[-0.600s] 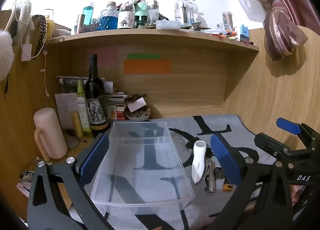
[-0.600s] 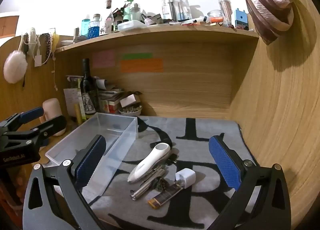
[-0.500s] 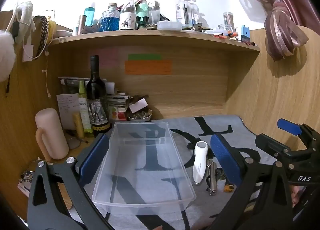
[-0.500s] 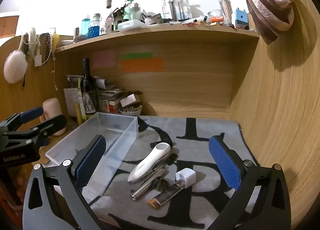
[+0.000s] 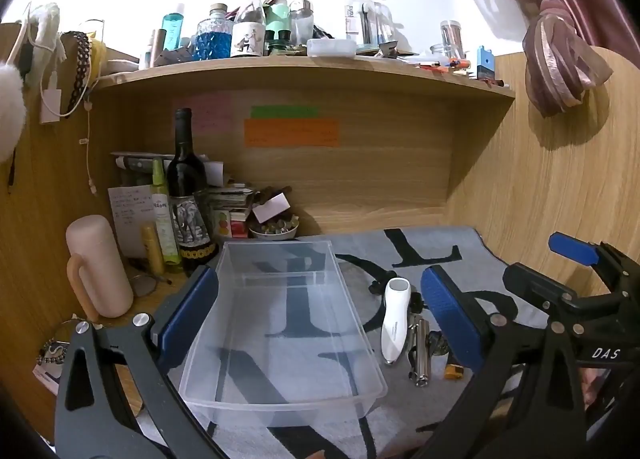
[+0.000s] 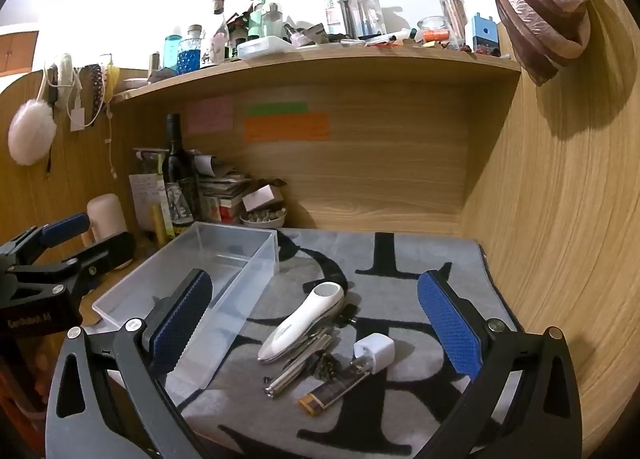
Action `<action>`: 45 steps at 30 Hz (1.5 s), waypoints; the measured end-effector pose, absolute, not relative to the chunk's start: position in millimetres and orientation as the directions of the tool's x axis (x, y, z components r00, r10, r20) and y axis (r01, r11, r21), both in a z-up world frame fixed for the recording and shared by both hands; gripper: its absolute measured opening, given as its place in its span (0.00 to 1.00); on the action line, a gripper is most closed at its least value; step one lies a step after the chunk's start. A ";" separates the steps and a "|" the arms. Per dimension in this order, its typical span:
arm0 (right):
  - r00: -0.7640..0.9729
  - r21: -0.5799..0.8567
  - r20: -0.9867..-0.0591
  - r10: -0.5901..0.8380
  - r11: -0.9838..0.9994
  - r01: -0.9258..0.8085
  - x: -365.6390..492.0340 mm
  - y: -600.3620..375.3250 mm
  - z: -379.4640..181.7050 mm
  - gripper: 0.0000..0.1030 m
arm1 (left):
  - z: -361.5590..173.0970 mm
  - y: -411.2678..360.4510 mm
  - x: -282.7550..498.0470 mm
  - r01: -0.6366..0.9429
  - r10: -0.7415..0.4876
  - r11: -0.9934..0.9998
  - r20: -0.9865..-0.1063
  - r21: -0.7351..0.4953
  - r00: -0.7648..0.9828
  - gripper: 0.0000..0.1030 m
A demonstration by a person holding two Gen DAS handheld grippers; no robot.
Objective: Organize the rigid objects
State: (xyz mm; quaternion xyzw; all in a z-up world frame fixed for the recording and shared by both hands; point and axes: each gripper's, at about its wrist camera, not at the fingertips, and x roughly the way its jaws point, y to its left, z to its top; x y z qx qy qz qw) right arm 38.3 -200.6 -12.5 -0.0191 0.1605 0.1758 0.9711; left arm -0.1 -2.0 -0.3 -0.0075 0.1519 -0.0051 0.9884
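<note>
A clear plastic bin [image 5: 280, 399] stands empty on the grey mat; it also shows in the right wrist view [image 6: 236, 271]. Right of it lies a small pile: a white handheld device [image 6: 304, 321], a silver metal tool [image 6: 296, 369], a white charger cube [image 6: 374, 351], a flat brown-ended stick [image 6: 332, 393] and small dark bits. The device also shows in the left wrist view [image 5: 394, 319]. My left gripper [image 5: 316, 319] is open and empty, hovering over the bin. My right gripper [image 6: 316, 335] is open and empty, above the pile.
The mat [image 6: 400, 259] lies in a wooden desk alcove with a side wall [image 6: 560, 219] close on the right. At the back left stand a wine bottle [image 5: 186, 195], small bottles, books, a bowl [image 5: 274, 229] and a pink mug [image 5: 98, 267]. A cluttered shelf [image 5: 304, 67] runs overhead.
Both grippers have barely shifted; the left view has drifted very slightly. Nothing was taken hold of or moved.
</note>
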 end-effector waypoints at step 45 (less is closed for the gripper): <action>0.884 0.017 -0.323 0.338 0.936 -0.351 39.9 -196.5 -13.6 1.00 | -3.7 3.3 2.0 0.009 -0.015 1.000 -0.303 -0.023 0.953 1.00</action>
